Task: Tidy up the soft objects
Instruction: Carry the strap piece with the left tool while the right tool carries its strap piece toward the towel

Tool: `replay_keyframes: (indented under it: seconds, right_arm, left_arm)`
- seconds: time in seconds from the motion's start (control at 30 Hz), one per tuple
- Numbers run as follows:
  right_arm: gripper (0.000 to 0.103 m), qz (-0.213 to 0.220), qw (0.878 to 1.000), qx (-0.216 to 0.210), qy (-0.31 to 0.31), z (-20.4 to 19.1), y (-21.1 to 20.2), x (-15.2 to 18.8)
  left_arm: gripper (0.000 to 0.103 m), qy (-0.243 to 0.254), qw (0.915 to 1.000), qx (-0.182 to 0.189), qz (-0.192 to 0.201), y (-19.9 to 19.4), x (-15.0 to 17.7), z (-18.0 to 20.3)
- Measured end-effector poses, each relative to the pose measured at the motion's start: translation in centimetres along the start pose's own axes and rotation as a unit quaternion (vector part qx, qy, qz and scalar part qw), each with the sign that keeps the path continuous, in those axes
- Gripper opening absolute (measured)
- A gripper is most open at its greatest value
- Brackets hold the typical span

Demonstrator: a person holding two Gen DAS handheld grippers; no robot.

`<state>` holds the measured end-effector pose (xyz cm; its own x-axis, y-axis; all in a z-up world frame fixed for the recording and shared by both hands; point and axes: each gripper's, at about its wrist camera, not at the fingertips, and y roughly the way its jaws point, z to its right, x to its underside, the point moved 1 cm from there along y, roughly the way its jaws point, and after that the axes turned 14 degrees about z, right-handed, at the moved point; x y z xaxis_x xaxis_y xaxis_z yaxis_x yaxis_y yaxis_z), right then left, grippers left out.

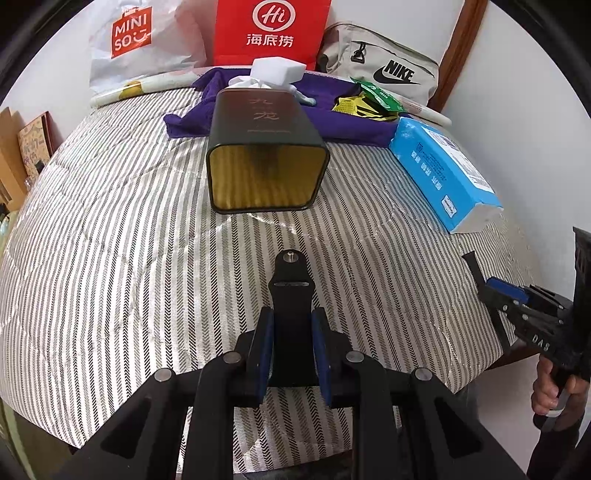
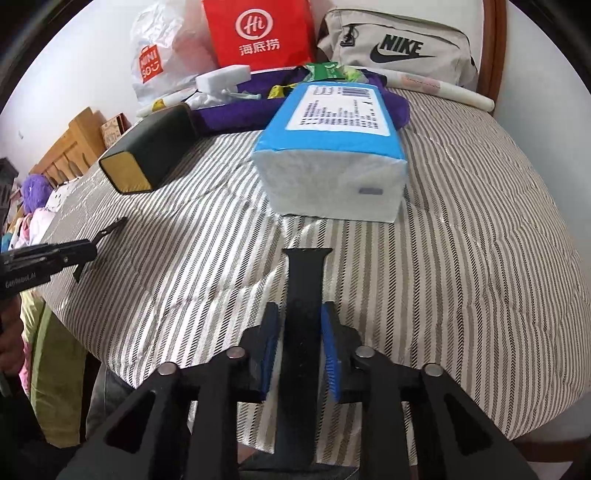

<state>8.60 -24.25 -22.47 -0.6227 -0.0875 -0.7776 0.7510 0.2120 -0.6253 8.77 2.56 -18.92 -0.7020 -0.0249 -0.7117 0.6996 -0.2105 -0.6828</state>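
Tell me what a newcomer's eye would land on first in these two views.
Probably the dark green rectangular tin with a gold-lined open mouth, lying on its side mid-bed on the striped quilt, and the blue plastic-wrapped tissue pack to its right. Behind them, a bright red paper bag with a white Hi logo stands against the wall, above a crumpled purple cloth.

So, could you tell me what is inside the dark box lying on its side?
The dark box shows only a bare yellow lining; its deepest part is shadowed, so I cannot tell.

The purple cloth (image 2: 229, 116) (mostly hidden) lies behind the tissue pack (image 2: 332, 155).
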Motion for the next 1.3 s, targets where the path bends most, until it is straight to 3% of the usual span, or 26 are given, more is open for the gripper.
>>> replay_keyframes:
  seconds: [0.13,0.2,0.4,0.63,1.07,1.3]
  right_arm:
    - [0.030,0.014,1.000,0.012,-0.023,-0.8,0.1,0.2]
    - [0.021,0.019,0.999,0.016,-0.023,-0.5,0.1,0.0]
    - [0.020,0.006,1.000,0.001,-0.009,0.0,0.1,-0.5]
    - [0.020,0.021,1.000,-0.007,-0.008,-0.5,-1.9,-2.1]
    - [0.020,0.059,0.998,-0.027,-0.023,-1.1,-5.3,-5.7]
    - [0.020,0.072,0.996,-0.038,-0.035,-0.8,-5.1,-9.0]
  left_arm:
    - [0.020,-0.007,1.0000,0.002,-0.003,0.3,0.2,-0.1]
    - [0.020,-0.007,1.0000,0.004,-0.002,0.3,0.2,-0.1]
    - [0.020,-0.013,0.9999,0.009,-0.004,0.4,-0.1,-0.3]
    - [0.020,-0.010,0.9999,0.010,0.008,-0.6,-1.2,-0.2]
    - [0.020,-0.006,0.9989,0.019,0.044,-3.5,-4.9,0.4]
    - [0.020,0.002,0.9980,0.019,0.061,-4.1,-7.7,0.8]
